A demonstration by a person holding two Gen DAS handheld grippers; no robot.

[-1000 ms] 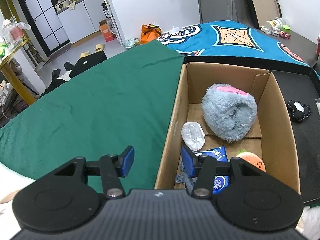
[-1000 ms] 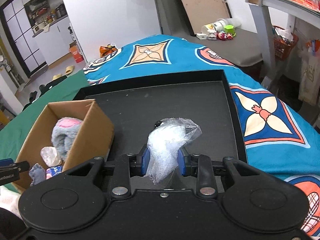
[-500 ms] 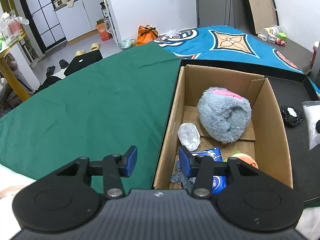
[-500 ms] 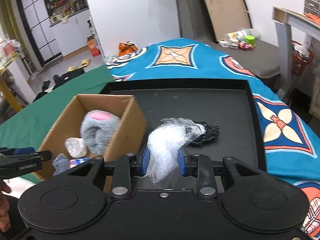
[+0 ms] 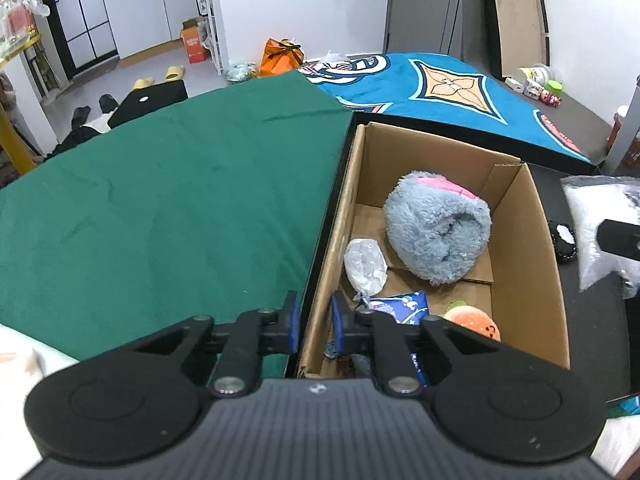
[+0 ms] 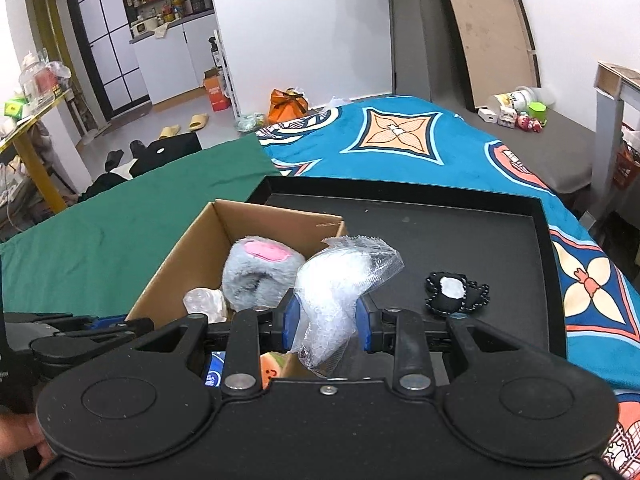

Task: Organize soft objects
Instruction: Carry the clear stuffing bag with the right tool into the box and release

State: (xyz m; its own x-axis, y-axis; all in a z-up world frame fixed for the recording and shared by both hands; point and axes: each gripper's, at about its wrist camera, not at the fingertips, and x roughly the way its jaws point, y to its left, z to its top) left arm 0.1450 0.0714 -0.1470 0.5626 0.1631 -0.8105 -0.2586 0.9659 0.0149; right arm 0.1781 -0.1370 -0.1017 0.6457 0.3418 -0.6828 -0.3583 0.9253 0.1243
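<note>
A cardboard box (image 5: 536, 248) (image 6: 180, 256) stands at the left end of a black tray (image 6: 500, 248). In it lie a grey plush (image 5: 438, 226) (image 6: 258, 276), a clear wrapped lump (image 5: 366, 266), a blue packet (image 5: 400, 306) and an orange plush (image 5: 472, 320). My left gripper (image 5: 314, 322) straddles the box's near left wall with a narrow gap; I cannot tell if it pinches it. My right gripper (image 6: 325, 322) is shut on a clear bag of white filling (image 6: 340, 292) (image 5: 600, 216), held over the box's right wall. A black and white soft item (image 6: 456, 292) lies on the tray.
A green cloth (image 5: 160, 208) covers the surface left of the box, a blue patterned cloth (image 6: 400, 140) lies beyond the tray. Small toys and a cup (image 6: 516, 110) stand far right. A grey table leg (image 6: 604, 144) rises at the right.
My right gripper has carried the clear bag leftward, from over the tray to the box's right wall. My left gripper's jaws have narrowed around the box's near left wall.
</note>
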